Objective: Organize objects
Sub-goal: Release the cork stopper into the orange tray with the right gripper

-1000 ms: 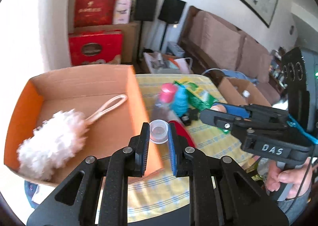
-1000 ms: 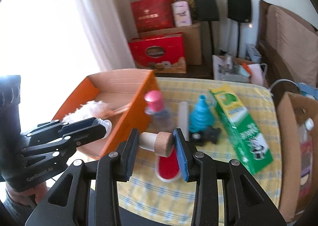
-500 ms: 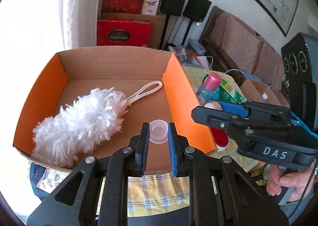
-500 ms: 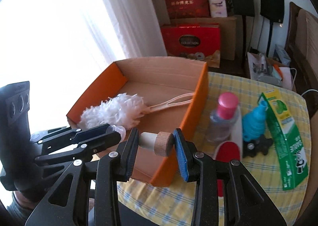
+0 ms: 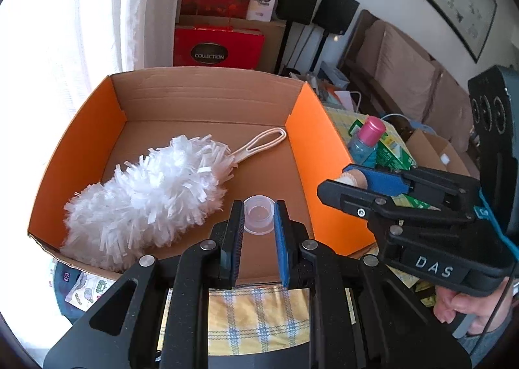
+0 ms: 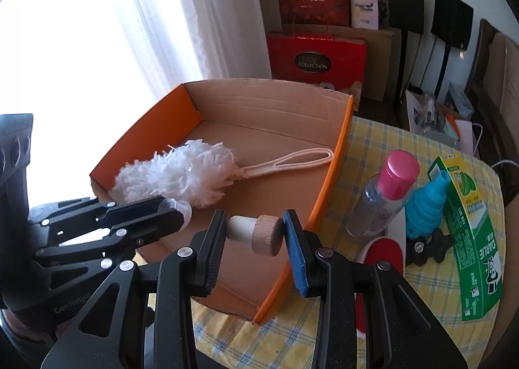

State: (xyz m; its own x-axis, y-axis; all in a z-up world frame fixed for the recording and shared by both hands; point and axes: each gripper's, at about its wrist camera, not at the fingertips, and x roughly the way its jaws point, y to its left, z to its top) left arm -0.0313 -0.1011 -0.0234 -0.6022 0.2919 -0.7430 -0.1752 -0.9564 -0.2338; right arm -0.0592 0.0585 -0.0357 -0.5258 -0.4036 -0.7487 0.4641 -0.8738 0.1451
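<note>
A clear cap is pinched between the narrowly set jaws of the left gripper, above the box floor beside the duster. A cork stopper is clamped endwise in the right gripper, over the box's near corner.

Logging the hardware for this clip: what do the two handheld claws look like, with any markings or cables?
Both are black plastic, with silver screw heads along linked, cut-out arms. The left claw has one black and one blue pad; so does the right claw. In the left wrist view, the right claw carries white "DAS" lettering, a teal strap and a thin dark cable. Grey clothing shows beneath the hand.
</note>
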